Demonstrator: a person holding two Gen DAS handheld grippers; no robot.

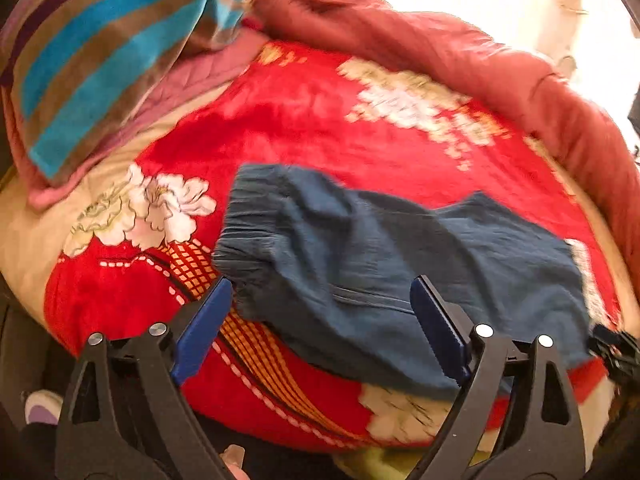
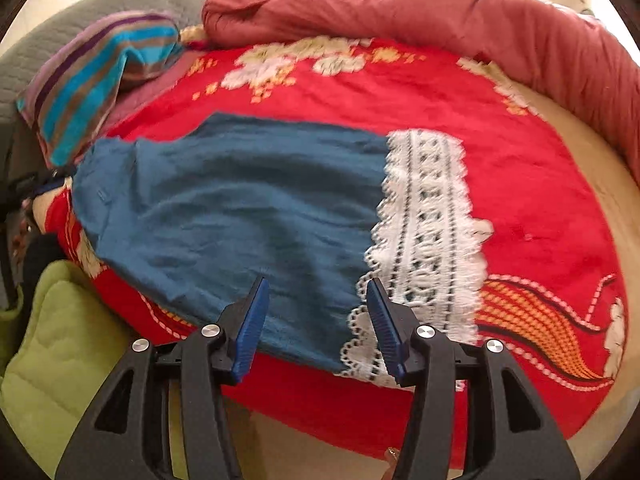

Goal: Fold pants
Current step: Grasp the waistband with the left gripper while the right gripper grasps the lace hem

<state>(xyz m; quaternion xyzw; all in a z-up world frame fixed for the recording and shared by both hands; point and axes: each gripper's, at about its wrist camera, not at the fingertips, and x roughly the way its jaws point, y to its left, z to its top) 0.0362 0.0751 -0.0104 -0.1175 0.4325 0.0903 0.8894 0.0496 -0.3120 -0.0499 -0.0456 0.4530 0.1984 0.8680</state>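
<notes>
Pants: blue cotton pair with white lace hem [image 2: 240, 208] lie flat on red floral blanket [image 2: 520, 160] for folding. Left gripper [image 1: 320, 320] and right gripper [image 2: 316, 320] hover, fingers apart, holding nothing.

This is a bedroom in someone's home. The bed [image 2: 580, 208] is spread with a plush red blanket [image 2: 520, 184] printed with white flowers, a rust-red quilt [image 2: 440, 12] is bunched along its far edge, and a striped pillow [image 2: 92, 80] lies against a grey padded headboard [image 2: 80, 20].
</notes>
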